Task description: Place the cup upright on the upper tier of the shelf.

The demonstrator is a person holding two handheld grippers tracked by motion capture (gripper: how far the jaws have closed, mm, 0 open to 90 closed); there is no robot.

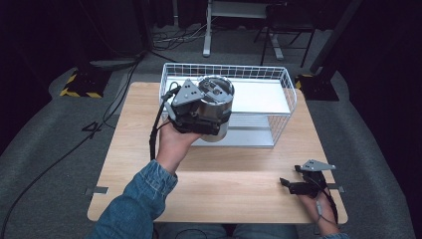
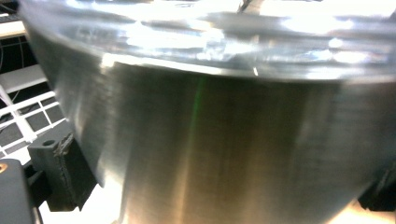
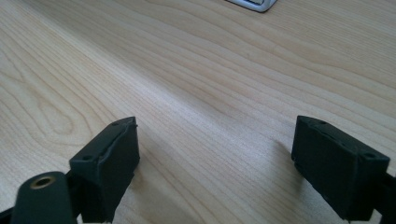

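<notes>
A wide brushed-steel pot (image 1: 219, 102) with a shiny rim is lifted off the table at the front left of the white wire basket (image 1: 290, 92). My left gripper (image 1: 201, 119) is shut on its side wall. In the left gripper view the steel pot (image 2: 224, 140) sits between the jaws, and one of the black pads (image 2: 63, 170) presses its left side. My right gripper (image 1: 287, 183) rests low over the table's front right corner. In the right gripper view my right gripper (image 3: 215, 158) stands open over bare wood, with nothing between the jaws.
The wire basket has a white shelf inside and stands at the back of the wooden table (image 1: 224, 184). A corner of a silver tray (image 3: 254, 3) lies ahead of the right gripper. Cables and stand feet lie on the grey floor beyond.
</notes>
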